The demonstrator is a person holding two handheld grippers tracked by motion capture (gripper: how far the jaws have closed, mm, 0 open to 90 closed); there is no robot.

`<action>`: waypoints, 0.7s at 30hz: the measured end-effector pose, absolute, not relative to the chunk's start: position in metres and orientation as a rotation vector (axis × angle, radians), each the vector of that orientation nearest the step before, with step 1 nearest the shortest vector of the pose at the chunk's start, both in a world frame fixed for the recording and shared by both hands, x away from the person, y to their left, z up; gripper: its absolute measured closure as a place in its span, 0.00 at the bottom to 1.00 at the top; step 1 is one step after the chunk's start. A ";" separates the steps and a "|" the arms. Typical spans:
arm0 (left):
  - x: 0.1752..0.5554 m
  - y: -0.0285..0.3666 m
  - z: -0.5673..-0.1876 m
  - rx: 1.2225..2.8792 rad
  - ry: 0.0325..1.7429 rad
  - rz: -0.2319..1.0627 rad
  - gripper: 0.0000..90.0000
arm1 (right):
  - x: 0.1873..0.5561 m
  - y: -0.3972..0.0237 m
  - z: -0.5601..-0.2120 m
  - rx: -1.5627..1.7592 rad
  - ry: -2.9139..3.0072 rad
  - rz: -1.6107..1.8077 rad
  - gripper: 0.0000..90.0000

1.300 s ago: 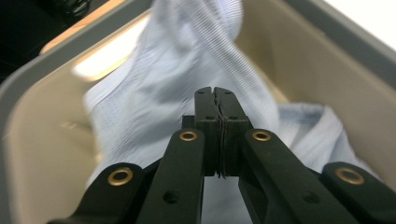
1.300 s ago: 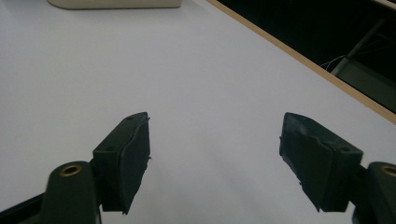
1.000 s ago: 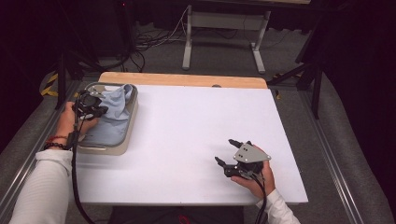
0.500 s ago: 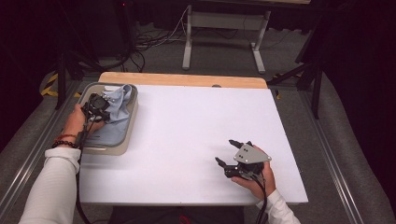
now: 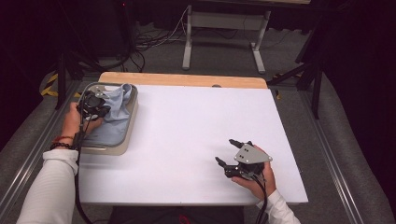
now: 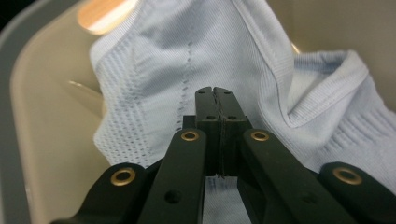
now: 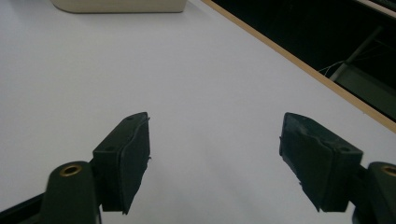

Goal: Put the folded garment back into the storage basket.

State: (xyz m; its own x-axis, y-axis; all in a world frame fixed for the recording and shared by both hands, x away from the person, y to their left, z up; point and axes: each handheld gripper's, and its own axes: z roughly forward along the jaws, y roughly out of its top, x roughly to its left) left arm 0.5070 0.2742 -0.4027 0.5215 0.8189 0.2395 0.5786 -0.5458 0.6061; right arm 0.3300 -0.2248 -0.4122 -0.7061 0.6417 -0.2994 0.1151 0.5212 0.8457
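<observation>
Shirt (image 5: 113, 117): pale blue, soft, light knit, bunched in tub (image 5: 132, 122), far left. Left gripper (image 6: 215, 93) closed over it; grasp a raised fold. Right gripper (image 5: 231, 151) open, empty, near right.

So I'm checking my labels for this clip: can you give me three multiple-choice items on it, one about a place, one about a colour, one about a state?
1. Where does the garment lie?
A. in the bin at the table's left
B. on the bare white table top
C. on the floor

2. What colour is the garment?
A. red
B. light blue
C. black

3. How do the right gripper's jaws stand?
A. shut on the garment
B. shut on nothing
C. open over the table

Answers: 1 A, the high view shows it inside the beige bin; 2 B, pale blue knit in the left gripper view; 3 C, a wide gap with nothing between them.
</observation>
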 end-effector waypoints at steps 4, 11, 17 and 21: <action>0.501 0.276 -0.395 2.245 1.107 0.760 0.99 | 0.330 -0.225 -0.412 0.612 2.161 1.144 0.28; 0.488 0.277 -0.381 2.158 1.055 0.802 0.98 | 0.330 -0.225 -0.412 0.615 2.158 1.153 0.28; 0.478 0.274 -0.373 2.107 1.025 0.846 0.99 | 0.330 -0.224 -0.411 0.613 2.157 1.156 0.28; 0.469 0.271 -0.367 2.069 0.987 0.859 0.98 | 0.330 -0.224 -0.411 0.614 2.157 1.158 0.28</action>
